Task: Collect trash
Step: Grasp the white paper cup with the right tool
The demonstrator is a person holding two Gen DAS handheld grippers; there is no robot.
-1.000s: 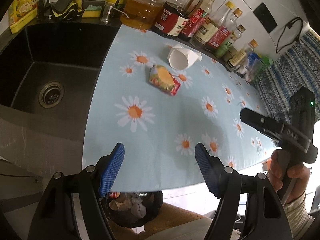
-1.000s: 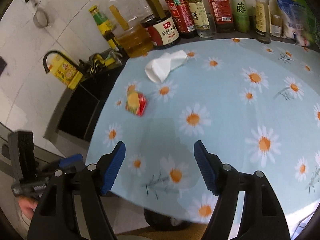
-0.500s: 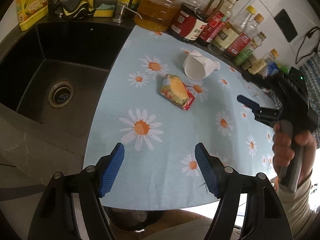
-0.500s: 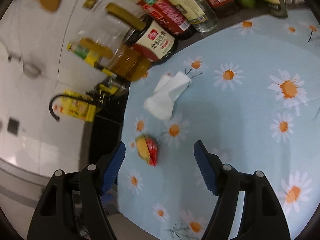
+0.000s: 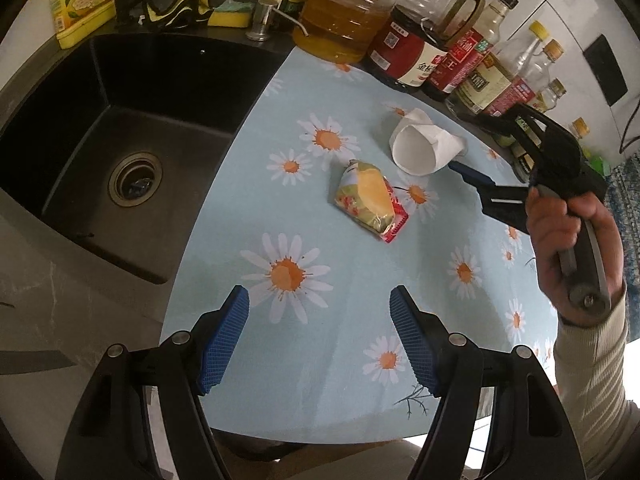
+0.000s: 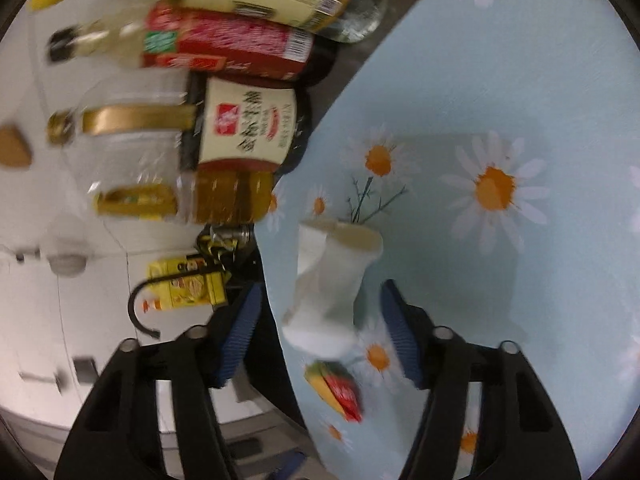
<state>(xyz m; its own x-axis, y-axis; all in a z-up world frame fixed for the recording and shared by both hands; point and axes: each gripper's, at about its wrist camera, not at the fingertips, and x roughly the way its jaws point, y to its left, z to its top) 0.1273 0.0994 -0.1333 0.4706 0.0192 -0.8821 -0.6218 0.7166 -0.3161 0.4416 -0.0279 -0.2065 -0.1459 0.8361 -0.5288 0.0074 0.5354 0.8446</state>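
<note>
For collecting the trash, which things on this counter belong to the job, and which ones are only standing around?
Belong to the job:
- crumpled white paper cup, lying between the closing jaws of the right gripper, not yet pinched
- yellow and red snack wrapper

Only standing around:
- oil jug
- soy sauce jug
- yellow sponge
- sink

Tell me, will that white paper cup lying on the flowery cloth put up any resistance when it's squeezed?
Probably little. The paper cup is already crumpled at one end, so its thin wall likely buckles further. It looks empty, so probably very light. Lying on its side, it may roll or skid on the tablecloth if nudged.
</note>
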